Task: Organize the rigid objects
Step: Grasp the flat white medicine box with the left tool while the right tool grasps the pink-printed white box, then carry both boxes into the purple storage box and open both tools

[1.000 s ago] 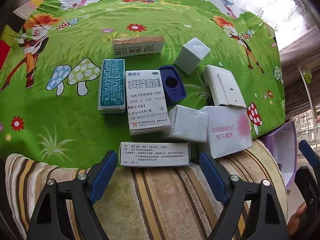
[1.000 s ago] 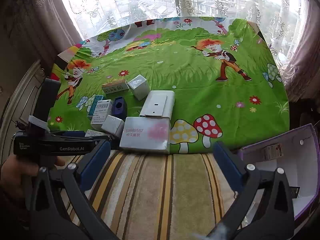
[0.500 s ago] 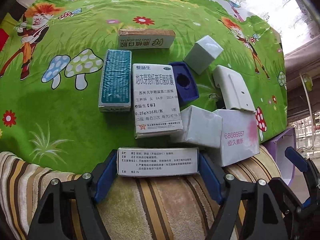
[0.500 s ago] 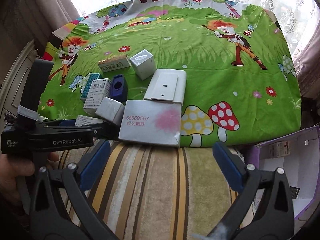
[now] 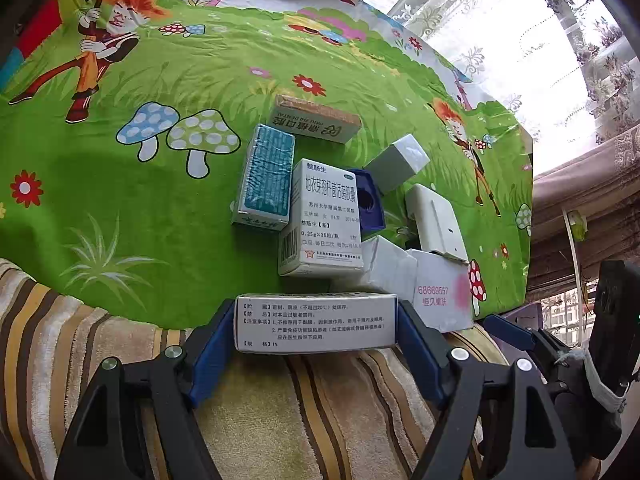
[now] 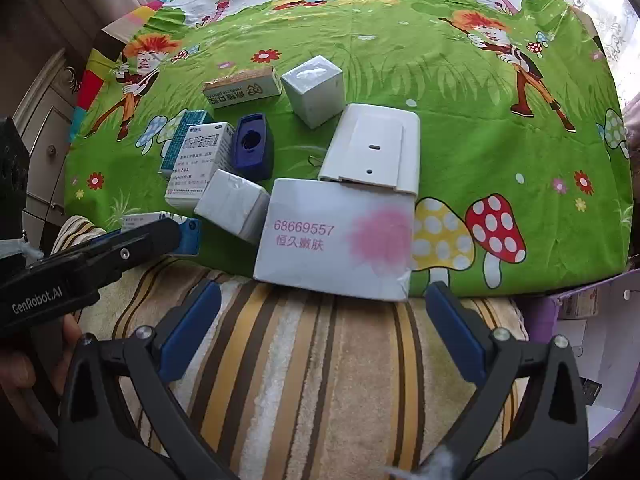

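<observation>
- Medicine carton (image 5: 315, 323), a long white box printed with black Chinese text, lies at the near edge of the green cartoon tablecloth (image 5: 160, 184), where the cloth meets the striped towel (image 5: 304, 408); the left gripper (image 5: 316, 326) has one blue pad at each short end of it, apparently closed on the carton. Whether it is already off the cloth cannot be told.
- Risk, end-to-end hold: gripped only at its two short ends, a light cardboard carton may buckle or pivot between the pads and drop out if the lift is quick.
- Risk, neighbours: the larger medicine box (image 5: 326, 216) and the small white-wrapped box (image 5: 382, 266) sit just beyond the carton; a forward or tilted lift could nudge them and disturb the cluster, which also includes the teal box (image 5: 266, 182) and the blue plastic holder (image 5: 370, 202).
- Right gripper (image 6: 320, 334) hovers over the striped towel with jaws wide apart and nothing between them, just short of the flat white box marked 68669557 (image 6: 334, 240).
- Risk, crossing arms: the left gripper's body lies near the right one's left finger in the right wrist view; a simultaneous reach could make them collide.
- Risk, overhang: the 68669557 box projects past the cloth edge onto the towel, and the white plastic housing (image 6: 374, 148) rests against its far side; dragging the box could shift the housing.
- Purple-edged open container (image 6: 592, 344) at far right is presumably the destination; a long sideways carry adds time for slip.
</observation>
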Demonstrator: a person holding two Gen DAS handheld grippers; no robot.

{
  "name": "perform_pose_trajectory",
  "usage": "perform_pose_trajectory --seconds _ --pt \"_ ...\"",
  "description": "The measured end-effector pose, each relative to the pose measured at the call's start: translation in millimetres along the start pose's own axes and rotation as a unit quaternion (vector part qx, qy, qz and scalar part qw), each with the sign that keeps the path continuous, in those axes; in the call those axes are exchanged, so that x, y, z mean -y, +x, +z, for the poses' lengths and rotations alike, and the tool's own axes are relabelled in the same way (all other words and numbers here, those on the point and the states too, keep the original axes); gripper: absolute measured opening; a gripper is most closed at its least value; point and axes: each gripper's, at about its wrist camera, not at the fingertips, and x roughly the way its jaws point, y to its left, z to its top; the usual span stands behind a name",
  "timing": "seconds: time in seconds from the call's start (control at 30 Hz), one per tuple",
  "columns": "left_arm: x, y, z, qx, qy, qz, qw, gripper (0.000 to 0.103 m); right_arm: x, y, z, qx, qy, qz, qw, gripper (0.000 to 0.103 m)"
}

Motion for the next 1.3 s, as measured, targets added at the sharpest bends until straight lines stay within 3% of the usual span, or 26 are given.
perform_pose_trajectory --seconds 0.57,0.67,0.9,1.3 --pt "-6.1 -1.4 0.5 0.005 -0.008 -0.007 0.9999 0.078 4.2 39.9 25.8 -0.047 0.038 -0.021 0.998 0.103" --pt "-6.0 -2.0 0.4 0.006 -0.008 -0.009 0.9999 0.078 4.1 43.9 25.6 -0.048 0.041 -0.023 0.998 0.093" --pt "-2.6 -5.4 -0.1 0.015 -0.003 -0.023 0.9996 0.078 9.5 23.9 9.8 -0.013 0.046 -0.012 0.999 0.092" --pt "11.5 -28.1 -6.0 0.064 0.015 -0.026 0.9975 0.078 22.0 -28.3 -25.6 0.057 0.05 0.026 0.997 0.092"
